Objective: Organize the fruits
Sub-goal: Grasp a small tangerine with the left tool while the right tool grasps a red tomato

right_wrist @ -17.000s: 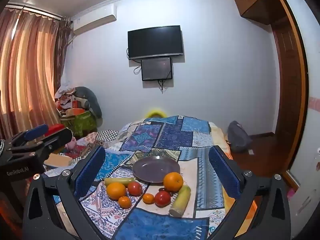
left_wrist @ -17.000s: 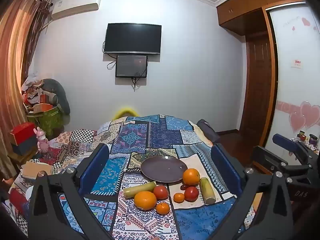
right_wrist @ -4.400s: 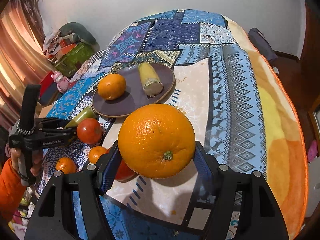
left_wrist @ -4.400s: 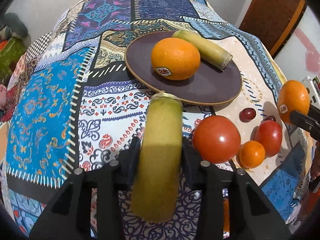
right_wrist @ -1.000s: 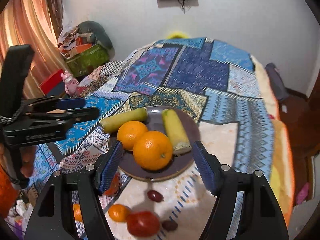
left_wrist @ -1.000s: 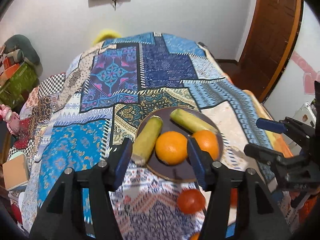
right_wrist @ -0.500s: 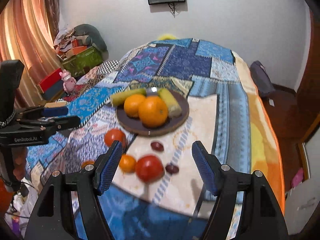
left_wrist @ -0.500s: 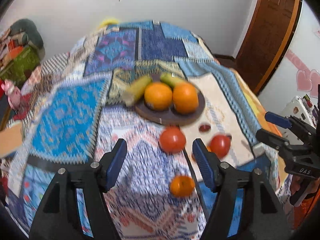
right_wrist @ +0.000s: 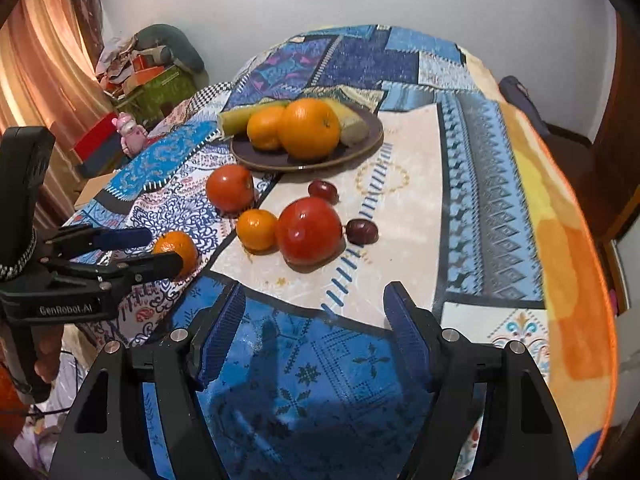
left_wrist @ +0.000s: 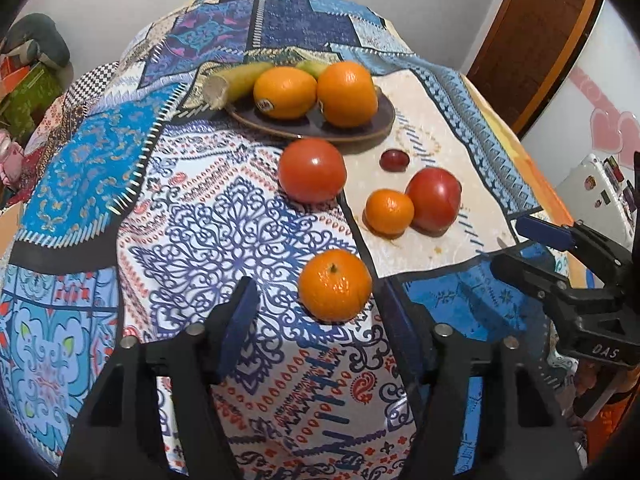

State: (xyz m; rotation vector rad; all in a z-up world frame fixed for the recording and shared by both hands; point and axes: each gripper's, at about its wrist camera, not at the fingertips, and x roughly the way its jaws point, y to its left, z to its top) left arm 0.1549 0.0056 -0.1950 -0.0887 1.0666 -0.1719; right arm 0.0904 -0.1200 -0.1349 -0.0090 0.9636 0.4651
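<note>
A dark plate [left_wrist: 372, 130] [right_wrist: 360, 146] on the patchwork cloth holds two oranges [left_wrist: 346, 94] [right_wrist: 308, 128] and two yellow-green sticks [left_wrist: 236, 78]. Loose on the cloth lie two tomatoes [left_wrist: 312, 170] [right_wrist: 308, 230], two small mandarins [left_wrist: 389, 208] [right_wrist: 256, 229] and two dark grapes [right_wrist: 361, 231]. My left gripper [left_wrist: 318, 304] is open, its blue pads on either side of the nearest mandarin [left_wrist: 335, 285] [right_wrist: 176, 249], not touching it. My right gripper [right_wrist: 312, 312] is open and empty, low over the blue cloth, short of the big tomato.
The patchwork-covered table [right_wrist: 500, 184] drops off on all sides. Boxes and a pink toy [right_wrist: 130, 134] stand on the left by the curtain. A wooden door [left_wrist: 532, 40] is on the right. Each gripper shows in the other's view.
Both grippers have dropped lower and closer to the loose fruit. The left one now straddles the nearest mandarin; the right one faces the big tomato. Both stay open.
</note>
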